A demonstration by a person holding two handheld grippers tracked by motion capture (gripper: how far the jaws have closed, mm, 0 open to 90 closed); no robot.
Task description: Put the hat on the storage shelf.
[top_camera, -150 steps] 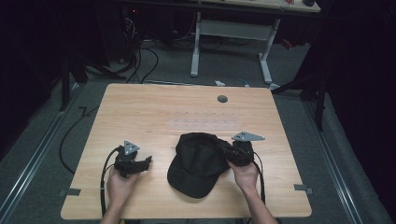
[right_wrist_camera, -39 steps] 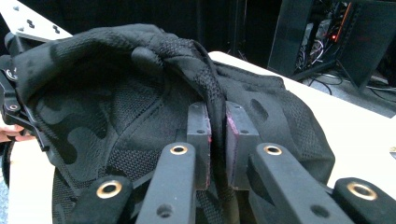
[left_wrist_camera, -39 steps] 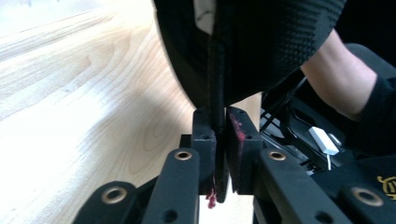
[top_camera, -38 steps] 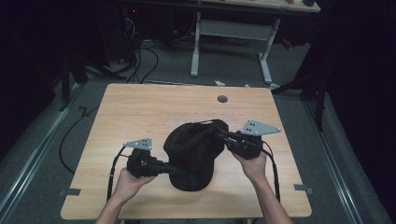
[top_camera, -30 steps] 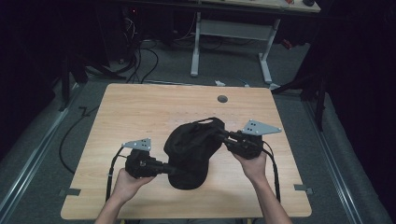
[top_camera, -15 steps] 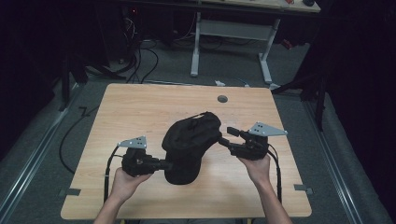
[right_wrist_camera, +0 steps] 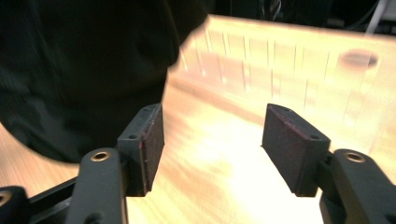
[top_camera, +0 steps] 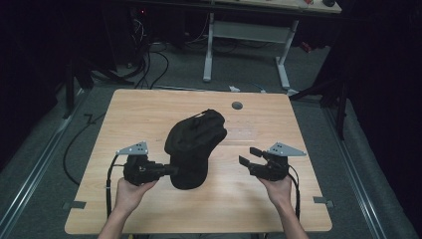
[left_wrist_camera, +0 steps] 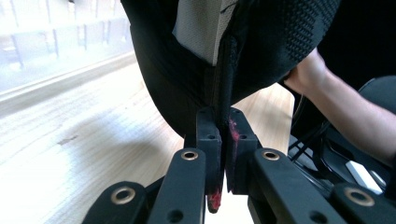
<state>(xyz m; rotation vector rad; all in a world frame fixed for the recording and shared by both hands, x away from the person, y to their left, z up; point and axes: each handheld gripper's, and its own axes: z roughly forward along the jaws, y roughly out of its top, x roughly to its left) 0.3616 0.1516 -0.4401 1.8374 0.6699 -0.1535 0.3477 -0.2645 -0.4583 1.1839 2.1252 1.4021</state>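
Black cap [top_camera: 194, 144] pinched in left tongs [top_camera: 171, 171], right tongs [top_camera: 247, 156] just opened, empty

Dim lab or workshop, pale wooden table [top_camera: 149, 114] on grey carpet, white-legged workbench [top_camera: 246, 35] at twelve o'clock, tangled cables [top_camera: 149, 55] at eleven o'clock, floor rails at both sides.

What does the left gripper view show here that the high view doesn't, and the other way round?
Left gripper view: the pads pinch the black cap's edge, with pale lining inside. High view: the right gripper stands open, apart from the cap, its jaws having just been opening with nothing between them; a grey disc lies near the table's far edge. Both: the cap held by the left gripper over the wooden table.
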